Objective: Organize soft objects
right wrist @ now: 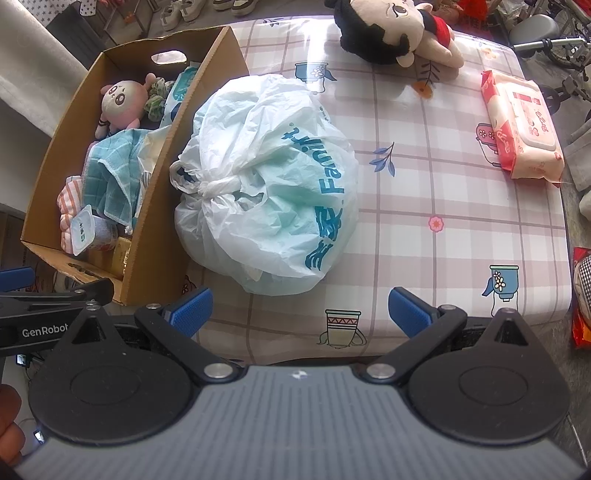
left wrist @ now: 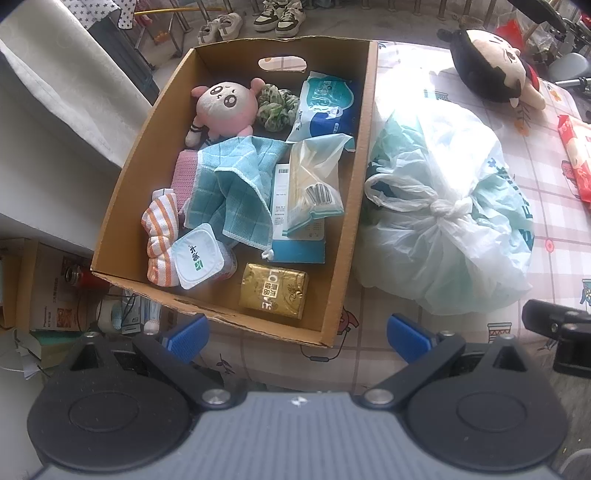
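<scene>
A cardboard box (left wrist: 347, 236) (right wrist: 155, 206) stands at the table's left edge. Inside lie a pink plush (left wrist: 225, 107) (right wrist: 120, 101), a teal checked cloth (left wrist: 236, 181) (right wrist: 110, 170), a striped cloth (left wrist: 160, 236), a green scrunchie (left wrist: 277, 105), tissue packs (left wrist: 327, 107) and a gold packet (left wrist: 273, 291). A knotted white plastic bag (left wrist: 443, 206) (right wrist: 273, 184) sits right of the box. A black-haired doll (left wrist: 495, 66) (right wrist: 391, 29) lies at the far edge. A wet-wipes pack (right wrist: 521, 125) lies far right. My left gripper (left wrist: 297, 338) hangs open before the box. My right gripper (right wrist: 299, 312) is open before the bag.
The table carries a checked cloth with printed cups (right wrist: 443, 206). Shoes (left wrist: 277, 16) and chair legs stand on the floor beyond. Cartons and clutter (left wrist: 55, 295) sit on the floor left of the box. A hand (right wrist: 9, 424) shows at the lower left.
</scene>
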